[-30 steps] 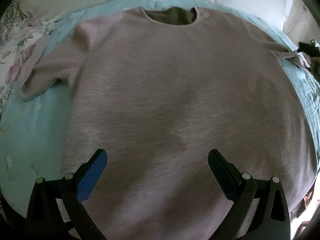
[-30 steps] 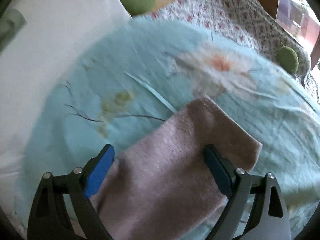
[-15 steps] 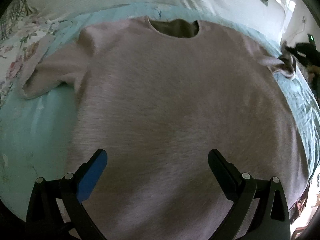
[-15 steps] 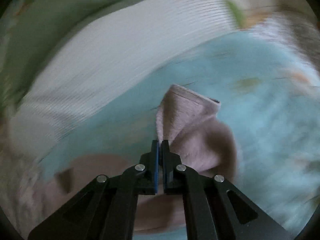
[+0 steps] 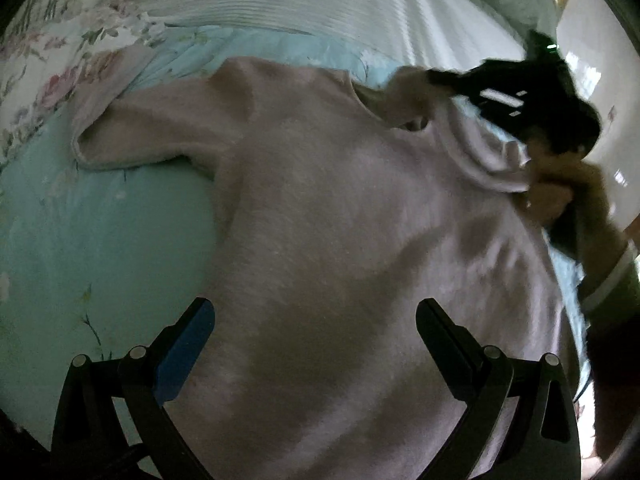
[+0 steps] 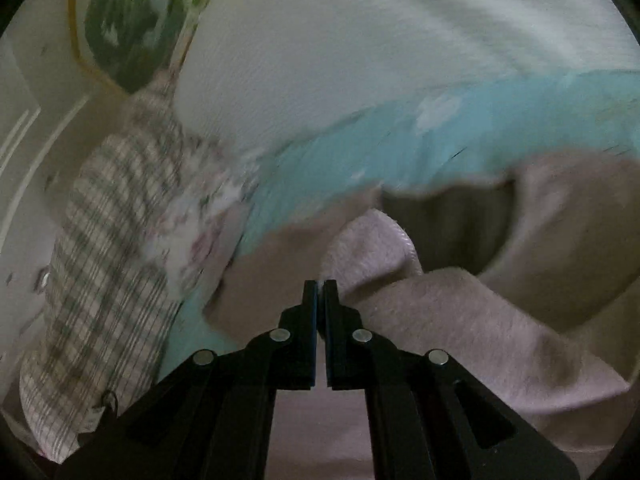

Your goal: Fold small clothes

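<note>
Your fuzzy pale-pink short-sleeved top (image 5: 340, 216) lies flat on turquoise floral bedspread (image 5: 100, 220). Left sleeve spread outward; open bedspread beyond it. Your left tool (image 5: 314, 320) gapes wide above hem, empty. Your right tool (image 6: 320, 286) pinched tight on right sleeve (image 6: 372, 248), sleeve folded inward beside neckline (image 6: 448, 224). Left view alone shows your right hand (image 5: 560, 188) and whole top. Right view alone shows checked cloth (image 6: 100, 260) off bed edge, white ribbed pillow (image 6: 400, 60) beyond collar; blurred.
</note>
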Demonstrator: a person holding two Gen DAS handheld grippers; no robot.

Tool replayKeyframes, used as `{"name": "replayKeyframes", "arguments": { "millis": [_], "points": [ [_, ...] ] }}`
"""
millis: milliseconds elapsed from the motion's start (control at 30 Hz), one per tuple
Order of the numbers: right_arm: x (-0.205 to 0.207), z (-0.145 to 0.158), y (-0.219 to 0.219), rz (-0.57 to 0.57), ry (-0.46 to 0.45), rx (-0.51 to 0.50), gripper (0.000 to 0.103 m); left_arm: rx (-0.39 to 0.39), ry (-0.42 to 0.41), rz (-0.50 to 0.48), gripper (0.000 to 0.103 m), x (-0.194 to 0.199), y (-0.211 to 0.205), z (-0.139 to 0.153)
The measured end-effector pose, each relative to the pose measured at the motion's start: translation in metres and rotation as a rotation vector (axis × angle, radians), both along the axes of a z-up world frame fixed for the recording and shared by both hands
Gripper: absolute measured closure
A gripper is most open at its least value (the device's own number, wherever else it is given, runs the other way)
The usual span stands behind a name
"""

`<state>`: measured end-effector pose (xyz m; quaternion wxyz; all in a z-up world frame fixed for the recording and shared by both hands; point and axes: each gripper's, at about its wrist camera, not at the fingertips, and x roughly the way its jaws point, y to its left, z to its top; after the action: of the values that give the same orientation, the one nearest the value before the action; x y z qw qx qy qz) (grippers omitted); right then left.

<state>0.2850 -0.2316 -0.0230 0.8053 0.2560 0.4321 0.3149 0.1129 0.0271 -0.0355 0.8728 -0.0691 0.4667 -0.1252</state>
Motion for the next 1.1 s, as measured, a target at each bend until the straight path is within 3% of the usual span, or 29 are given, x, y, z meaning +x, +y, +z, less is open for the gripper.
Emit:
{"name": "replayKeyframes", "arguments": {
  "millis": [133, 233, 333, 367, 400, 633, 767, 800, 833, 867, 900, 933, 1000, 1100],
  "points": [
    [0.005, -0.027, 0.042, 0.09, 0.063, 0.019, 0.099, -0.023, -0.015, 0.011, 0.002, 0.008, 0.011, -0.002],
    [0.008, -0.037, 0.053, 0.09, 0.101, -0.019, 0.095, -0.039, -0.025, 0.007, 0.002, 0.021, 0.014, -0.003],
    [0.002, -0.037, 0.039, 0.052, 0.104, 0.023, 0.071, -0.047, -0.046, -0.004, 0.002, 0.039, 0.013, -0.001],
    [-0.004, -0.032, 0.027, 0.021, 0.087, 0.036, 0.057, -0.044, -0.055, -0.013, 0.002, 0.048, 0.011, 0.001],
    [-0.009, -0.028, 0.022, 0.001, 0.074, 0.039, 0.052, -0.042, -0.059, -0.02, 0.002, 0.056, 0.01, 0.002],
    [-0.068, -0.009, -0.051, -0.178, 0.037, 0.068, 0.051, -0.053, -0.091, -0.119, 0.002, 0.15, -0.01, 0.013],
    [-0.101, -0.016, -0.079, -0.268, 0.064, 0.077, 0.051, -0.065, 0.021, -0.215, 0.004, 0.223, -0.035, -0.006],
    [-0.107, -0.017, -0.085, -0.29, 0.073, 0.072, 0.051, -0.067, 0.052, -0.23, 0.009, 0.233, -0.04, -0.013],
    [-0.111, -0.018, -0.089, -0.303, 0.078, 0.07, 0.051, -0.074, 0.085, -0.252, 0.037, 0.245, -0.044, -0.021],
    [-0.115, -0.019, -0.093, -0.313, 0.083, 0.069, 0.051, -0.072, 0.101, -0.262, 0.084, 0.25, -0.049, -0.025],
    [-0.118, -0.02, -0.097, -0.323, 0.087, 0.068, 0.051, -0.057, 0.107, -0.261, 0.103, 0.252, -0.05, -0.028],
    [-0.121, -0.019, -0.1, -0.328, 0.084, 0.069, 0.051, -0.038, 0.084, -0.241, 0.098, 0.248, -0.048, -0.024],
    [-0.127, -0.018, -0.108, -0.341, 0.071, 0.073, 0.051, -0.038, -0.02, -0.178, 0.098, 0.229, -0.033, -0.008],
    [-0.134, -0.015, -0.116, -0.363, 0.054, 0.082, 0.051, -0.128, -0.098, -0.105, 0.091, 0.184, 0.004, 0.01]
  ]
}}
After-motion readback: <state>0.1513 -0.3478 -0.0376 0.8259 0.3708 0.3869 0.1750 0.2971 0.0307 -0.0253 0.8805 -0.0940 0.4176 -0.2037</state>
